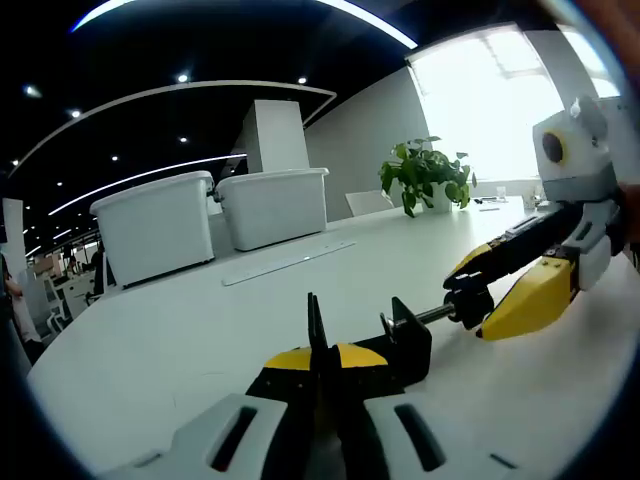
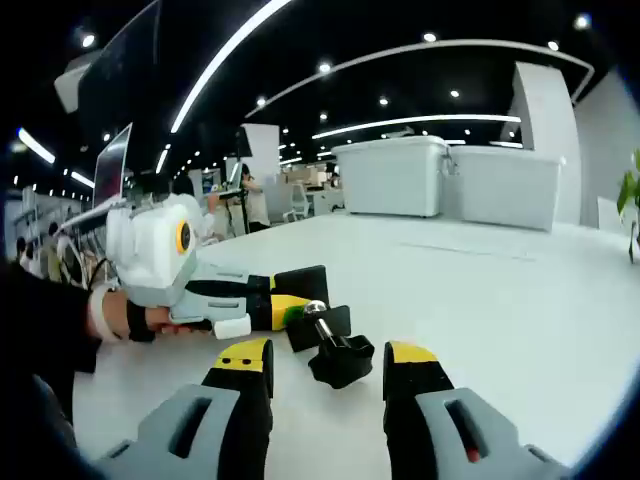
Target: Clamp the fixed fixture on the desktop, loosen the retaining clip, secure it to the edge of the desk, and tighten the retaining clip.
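A black clamp fixture rests low over the white desk. My left gripper is shut on its thin upright plate, yellow tips pressed on either side. The fixture's screw rod runs right to a black knob. My right gripper comes in from the right, its yellow jaws on either side of that knob. In the right gripper view the knob sits between my right gripper's parted jaws, with gaps on both sides. The left gripper holds the fixture body just beyond.
Two white lidded bins stand at the back of the desk, with a flat pale strip lying before them. A potted plant stands far right. A person's sleeve fills the left, and people stand far off.
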`<action>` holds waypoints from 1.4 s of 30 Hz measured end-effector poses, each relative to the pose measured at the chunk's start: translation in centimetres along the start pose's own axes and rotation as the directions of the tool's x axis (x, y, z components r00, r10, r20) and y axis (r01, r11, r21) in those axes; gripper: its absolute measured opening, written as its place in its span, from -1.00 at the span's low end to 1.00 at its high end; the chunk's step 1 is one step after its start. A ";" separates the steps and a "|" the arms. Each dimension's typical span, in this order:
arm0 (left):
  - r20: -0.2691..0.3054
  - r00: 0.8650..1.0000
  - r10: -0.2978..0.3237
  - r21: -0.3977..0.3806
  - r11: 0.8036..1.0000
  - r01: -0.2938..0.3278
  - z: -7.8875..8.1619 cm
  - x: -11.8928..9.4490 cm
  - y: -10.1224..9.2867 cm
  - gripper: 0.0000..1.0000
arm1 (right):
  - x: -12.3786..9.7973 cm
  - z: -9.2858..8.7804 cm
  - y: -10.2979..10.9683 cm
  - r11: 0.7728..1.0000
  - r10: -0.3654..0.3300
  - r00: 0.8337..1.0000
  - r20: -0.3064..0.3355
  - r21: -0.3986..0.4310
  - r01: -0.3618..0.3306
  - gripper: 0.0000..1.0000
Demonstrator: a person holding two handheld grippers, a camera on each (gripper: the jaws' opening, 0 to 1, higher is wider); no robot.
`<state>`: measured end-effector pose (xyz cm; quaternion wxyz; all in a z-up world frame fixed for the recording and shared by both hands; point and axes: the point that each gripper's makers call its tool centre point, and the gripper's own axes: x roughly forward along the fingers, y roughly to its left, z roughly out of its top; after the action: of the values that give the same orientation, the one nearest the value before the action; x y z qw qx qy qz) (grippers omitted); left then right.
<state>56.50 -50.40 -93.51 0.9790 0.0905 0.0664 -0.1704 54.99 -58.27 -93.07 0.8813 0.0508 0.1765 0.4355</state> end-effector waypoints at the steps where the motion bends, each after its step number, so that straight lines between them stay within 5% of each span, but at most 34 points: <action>1: 0.000 1.000 0.000 0.000 1.000 0.000 0.0 0.0 0.0 -0.88 | 0.1 0.0 -0.4 0.999 -0.003 1.000 0.006 0.046 0.003 -0.33; 4: 0.000 1.000 0.000 0.001 1.000 0.000 0.0 0.0 0.0 -0.88 | 0.1 -0.6 -0.7 0.986 0.008 1.000 0.001 0.164 -0.009 -0.47; 9: 0.000 1.000 -0.001 0.000 1.000 0.001 0.0 0.0 0.0 -0.88 | 0.3 -0.5 -1.0 0.897 0.041 0.999 0.020 0.440 -0.045 -0.51; 12: 0.000 1.000 -0.001 0.000 1.000 0.001 0.0 0.0 0.0 -0.88 | 0.2 -0.6 -0.8 0.922 0.040 0.999 0.021 0.384 -0.045 -0.53; 16: 0.000 1.000 0.000 0.000 1.000 0.000 0.0 0.0 0.0 -0.88 | 0.2 -0.3 -0.4 0.988 0.024 0.999 0.028 0.153 -0.028 -0.54; 20: 0.000 1.000 0.000 0.000 1.000 0.000 0.0 0.0 0.0 -0.88 | 0.2 0.1 -0.1 0.992 -0.022 0.999 0.036 -0.124 0.026 -0.54; 25: -0.001 1.000 0.001 -0.002 1.000 -0.001 0.0 0.1 0.0 -0.88 | 0.1 0.3 0.6 0.928 -0.041 0.996 0.082 -0.366 0.068 -0.54; 29: -0.002 1.000 0.002 -0.001 1.000 -0.002 0.0 0.1 0.0 -0.88 | 0.1 0.4 0.9 0.846 -0.060 0.992 0.110 -0.521 0.109 -0.54; 34: -0.002 1.000 0.002 -0.002 1.000 -0.002 0.0 0.0 0.0 -0.88 | -0.6 0.8 1.6 0.630 -0.097 0.984 0.148 -0.757 0.176 -0.54; 35: -0.002 1.000 0.002 -0.002 1.000 -0.002 0.0 0.0 0.0 -0.88 | -0.6 0.8 1.6 0.606 -0.101 0.983 0.152 -0.775 0.182 -0.54; 36: -0.002 1.000 0.002 -0.002 1.000 -0.002 0.0 0.0 0.0 -0.88 | 0.1 0.5 1.0 0.550 -0.104 0.981 0.161 -0.813 0.192 -0.54; 38: -0.002 1.000 0.003 -0.004 1.000 -0.003 0.0 0.0 0.0 -0.88 | -0.3 0.9 1.5 0.518 -0.095 0.979 0.178 -0.831 0.201 -0.54; 42: -0.003 1.000 0.004 -0.003 1.000 -0.004 0.0 0.1 0.0 -0.88 | -0.3 1.0 1.2 0.536 -0.096 0.981 0.167 -0.822 0.192 -0.53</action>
<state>56.57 -50.38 -93.56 0.9793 0.0895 0.0677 -0.1684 54.26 -57.70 -91.74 0.8400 -0.3659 -0.0930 0.3897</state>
